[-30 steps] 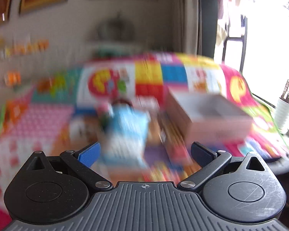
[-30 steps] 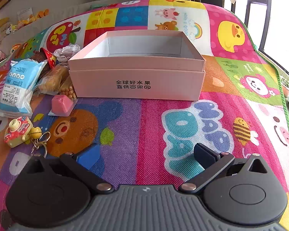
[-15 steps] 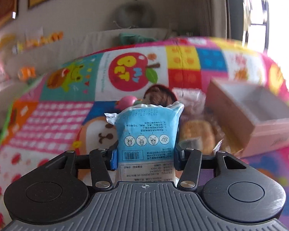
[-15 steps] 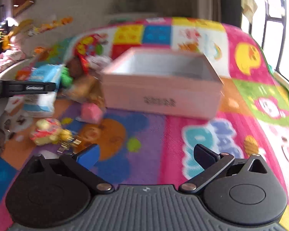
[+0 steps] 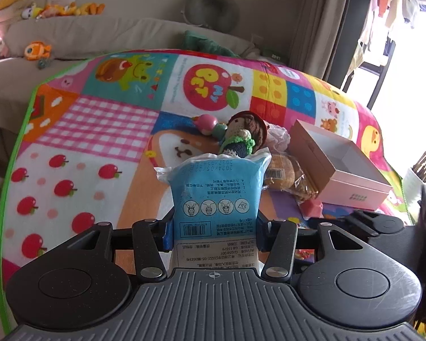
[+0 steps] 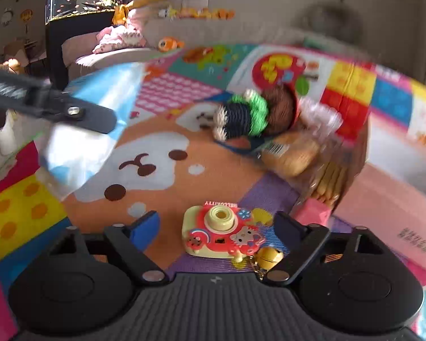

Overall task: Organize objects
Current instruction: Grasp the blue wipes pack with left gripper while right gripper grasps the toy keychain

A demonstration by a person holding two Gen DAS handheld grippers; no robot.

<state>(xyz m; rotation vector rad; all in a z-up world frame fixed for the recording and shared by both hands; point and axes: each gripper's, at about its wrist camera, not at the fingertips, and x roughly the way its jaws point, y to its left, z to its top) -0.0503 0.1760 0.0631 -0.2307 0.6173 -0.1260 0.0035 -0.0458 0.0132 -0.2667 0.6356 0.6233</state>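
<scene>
left wrist view: the left claw [image 5: 215, 231] is clamped on a blue packet [image 5: 217, 199], its pads pressed against the packet's two sides, the packet standing upright between them above the colourful play mat [image 5: 99, 130]. beyond the packet a crocheted doll [image 5: 241, 136] lies near the middle of the mat, a wrapped bun [image 5: 279, 174] just to its right, and an open pink box [image 5: 346, 170] sits toward the mat's right edge; a small pink block [image 5: 312, 209] lies beside the box's near corner. right wrist view, partly blurred: the right claw [image 6: 217, 228] stands fairly wide, its jaws having just been closing, with a toy camera keychain [image 6: 221, 234] lying on the mat between them; the pads are not touching it. a gold bell [image 6: 268, 257] on the keychain lies by the right-hand pad. the doll and the bun lie farther off, and the pink box is at the right. at the upper left the other claw carries the blue packet above the mat's left side.
</scene>
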